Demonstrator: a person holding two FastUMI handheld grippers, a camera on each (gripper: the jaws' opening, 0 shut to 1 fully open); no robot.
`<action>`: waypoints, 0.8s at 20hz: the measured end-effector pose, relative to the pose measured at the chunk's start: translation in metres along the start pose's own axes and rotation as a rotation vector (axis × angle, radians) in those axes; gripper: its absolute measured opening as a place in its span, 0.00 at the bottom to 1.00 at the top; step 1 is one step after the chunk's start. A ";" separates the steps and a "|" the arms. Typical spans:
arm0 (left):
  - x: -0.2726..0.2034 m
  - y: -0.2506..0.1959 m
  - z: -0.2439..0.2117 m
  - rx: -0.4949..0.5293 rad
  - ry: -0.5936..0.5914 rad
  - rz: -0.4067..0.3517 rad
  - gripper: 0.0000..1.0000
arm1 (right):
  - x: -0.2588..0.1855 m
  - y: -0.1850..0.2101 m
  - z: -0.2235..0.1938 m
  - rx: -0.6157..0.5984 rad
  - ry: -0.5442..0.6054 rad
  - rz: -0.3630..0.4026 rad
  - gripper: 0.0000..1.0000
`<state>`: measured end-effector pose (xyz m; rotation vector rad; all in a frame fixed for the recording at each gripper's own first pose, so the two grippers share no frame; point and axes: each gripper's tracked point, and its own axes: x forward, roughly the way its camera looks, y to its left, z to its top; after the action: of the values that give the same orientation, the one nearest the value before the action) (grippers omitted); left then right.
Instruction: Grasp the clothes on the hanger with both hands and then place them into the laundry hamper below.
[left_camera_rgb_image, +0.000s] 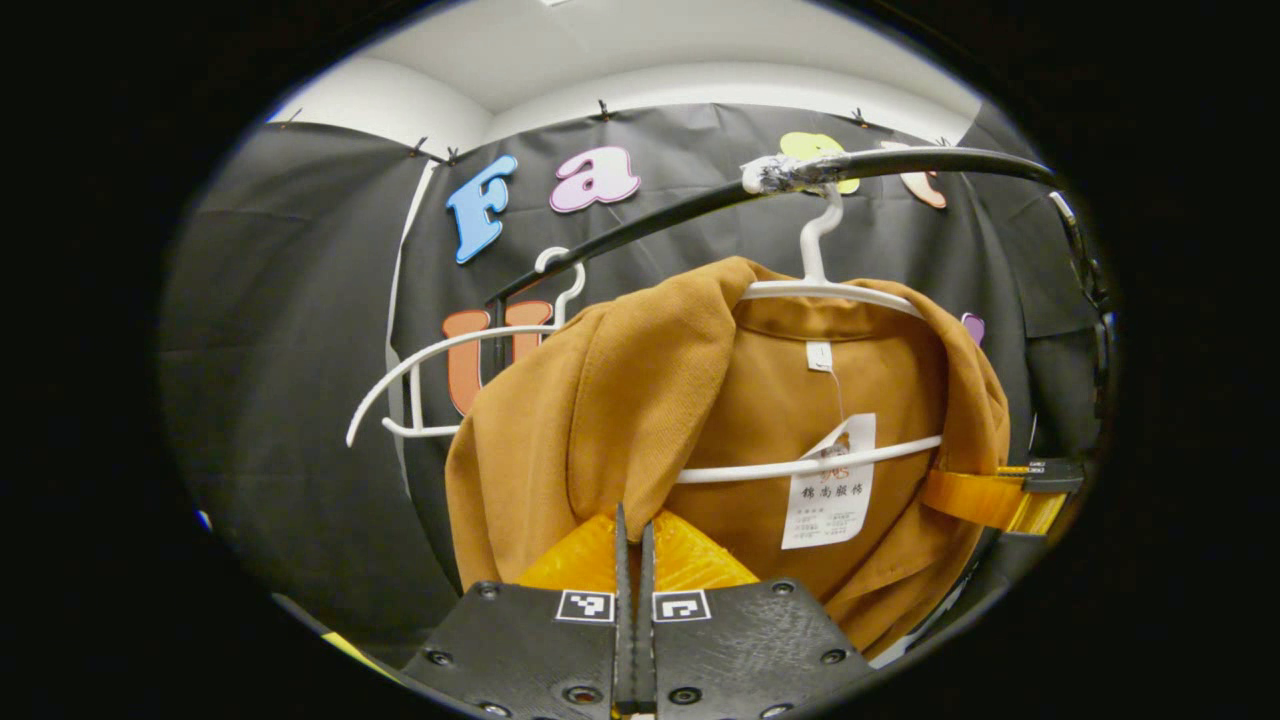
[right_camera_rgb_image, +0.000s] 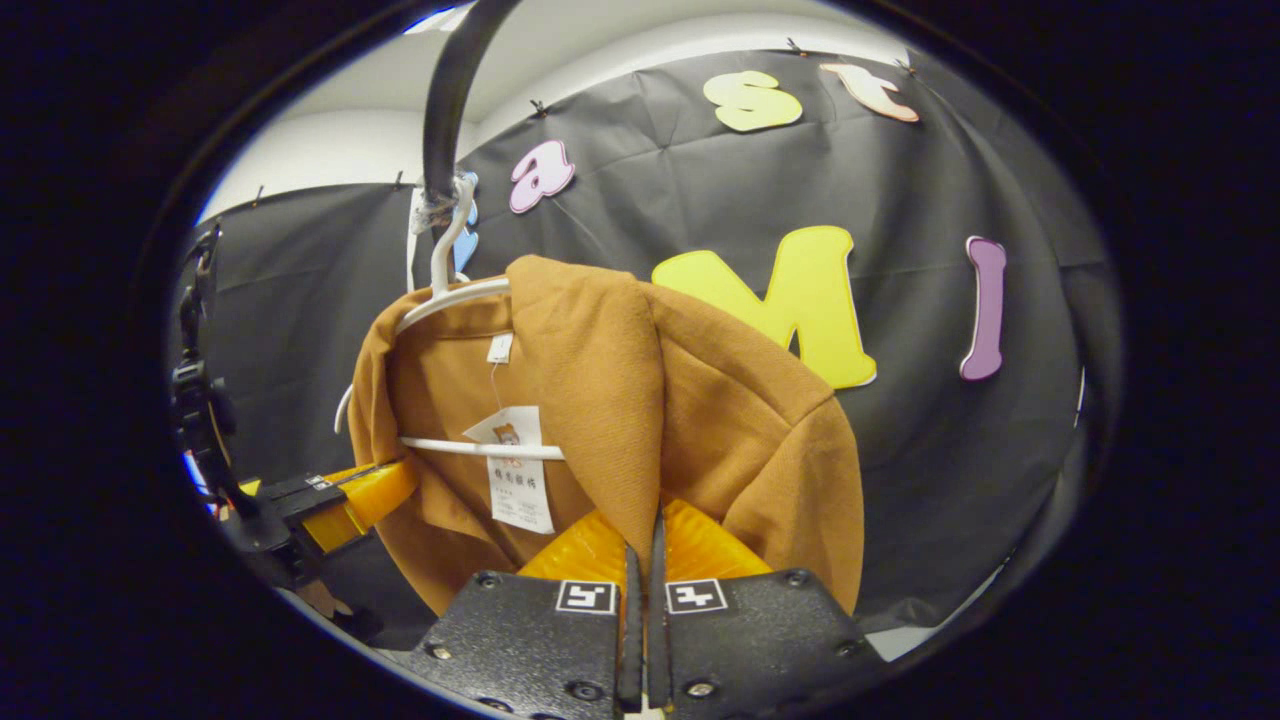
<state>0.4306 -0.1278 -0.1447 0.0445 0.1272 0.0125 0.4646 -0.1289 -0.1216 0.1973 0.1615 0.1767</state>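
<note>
An ochre-brown jacket (left_camera_rgb_image: 640, 400) hangs on a white hanger (left_camera_rgb_image: 835, 290) from a black rail (left_camera_rgb_image: 900, 162). A paper tag (left_camera_rgb_image: 830, 490) dangles inside the collar. In the left gripper view, my left gripper (left_camera_rgb_image: 633, 525) is shut, its black fingers pinching the jacket's front edge low down. The right gripper (left_camera_rgb_image: 1000, 497) shows at the jacket's far right edge. In the right gripper view, my right gripper (right_camera_rgb_image: 645, 540) is shut on the lapel edge of the jacket (right_camera_rgb_image: 700, 400), and the left gripper (right_camera_rgb_image: 345, 495) shows at the jacket's left side.
A second, bare white hanger (left_camera_rgb_image: 440, 385) hangs on the same rail to the left of the jacket. The booth's black cloth wall (left_camera_rgb_image: 300, 350) stands close behind. A black stand with clamps (right_camera_rgb_image: 205, 420) rises at the left of the right gripper view.
</note>
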 end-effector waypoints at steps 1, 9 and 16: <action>0.000 0.000 0.001 0.003 -0.001 -0.003 0.00 | 0.001 0.001 -0.002 0.006 0.002 0.023 0.05; -0.004 0.017 0.005 0.013 -0.008 -0.005 0.00 | 0.000 -0.012 0.005 0.121 0.029 0.188 0.05; -0.006 0.030 0.031 0.003 -0.047 -0.026 0.00 | -0.024 0.002 0.035 0.286 0.004 0.446 0.05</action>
<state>0.4288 -0.0990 -0.1119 0.0459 0.0813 -0.0149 0.4466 -0.1376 -0.0842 0.5182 0.1444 0.5995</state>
